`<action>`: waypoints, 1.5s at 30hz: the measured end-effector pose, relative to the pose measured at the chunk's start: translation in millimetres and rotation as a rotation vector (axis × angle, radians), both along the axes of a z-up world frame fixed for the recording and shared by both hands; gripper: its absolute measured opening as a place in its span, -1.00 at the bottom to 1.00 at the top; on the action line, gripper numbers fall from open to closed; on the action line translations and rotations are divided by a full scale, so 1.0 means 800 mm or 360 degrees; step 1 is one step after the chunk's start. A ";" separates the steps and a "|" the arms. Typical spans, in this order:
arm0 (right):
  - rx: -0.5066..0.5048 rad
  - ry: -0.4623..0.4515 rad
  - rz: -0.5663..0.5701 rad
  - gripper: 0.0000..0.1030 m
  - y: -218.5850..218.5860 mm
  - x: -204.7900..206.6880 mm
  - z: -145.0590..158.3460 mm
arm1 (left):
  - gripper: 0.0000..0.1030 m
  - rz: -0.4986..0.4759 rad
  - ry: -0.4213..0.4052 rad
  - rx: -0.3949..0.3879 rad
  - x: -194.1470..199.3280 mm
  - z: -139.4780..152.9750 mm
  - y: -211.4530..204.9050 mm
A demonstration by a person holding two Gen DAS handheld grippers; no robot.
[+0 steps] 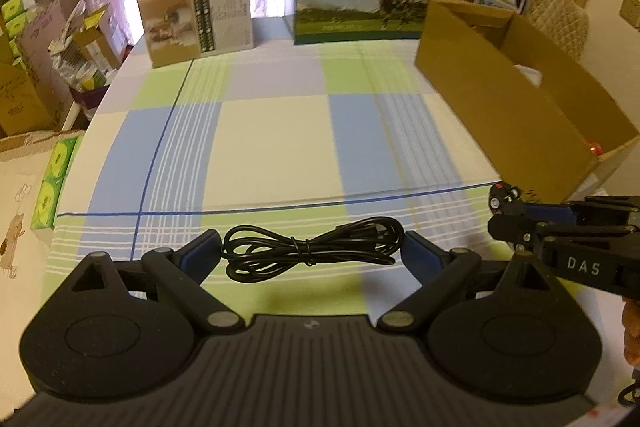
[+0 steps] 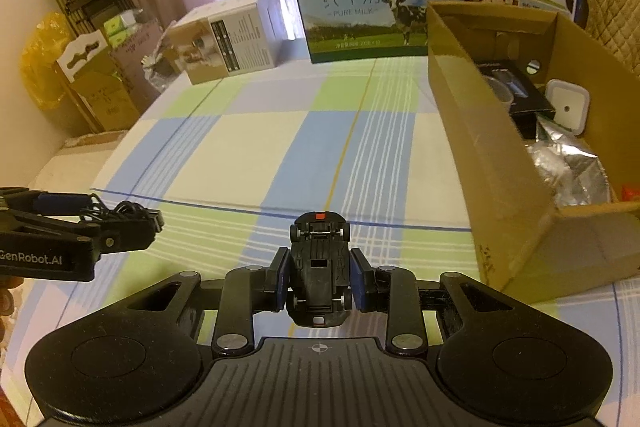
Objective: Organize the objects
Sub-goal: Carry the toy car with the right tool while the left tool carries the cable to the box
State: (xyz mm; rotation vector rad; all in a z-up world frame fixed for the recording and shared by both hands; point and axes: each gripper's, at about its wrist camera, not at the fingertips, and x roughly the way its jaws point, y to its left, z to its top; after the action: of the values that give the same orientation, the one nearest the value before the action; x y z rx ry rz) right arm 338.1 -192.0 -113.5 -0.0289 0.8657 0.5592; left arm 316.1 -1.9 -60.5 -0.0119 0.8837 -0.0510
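A coiled black cable, tied at its middle, spans the gap between my left gripper's blue-padded fingers, which press on both of its ends just above the checked tablecloth. In the right wrist view the same cable sits in the left gripper at the left edge. My right gripper is shut on a black toy car, belly up with a red spot at its front. From the left wrist, the car pokes out of the right gripper.
An open cardboard box stands at the right, holding a black case, a white square item and a silver foil bag. Two milk cartons and a small printed box line the far edge. Boxes crowd the floor at left.
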 end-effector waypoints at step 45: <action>0.0149 -0.0173 -0.0149 -0.46 -0.245 0.014 0.097 | 0.83 -0.0352 -0.0210 -0.0042 0.021 0.077 -0.260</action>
State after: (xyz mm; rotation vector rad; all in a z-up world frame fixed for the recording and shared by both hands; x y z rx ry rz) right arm 349.7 -388.2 -36.1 0.0656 0.7306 0.5053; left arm 332.8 -209.7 0.8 0.0639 0.7494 -0.2673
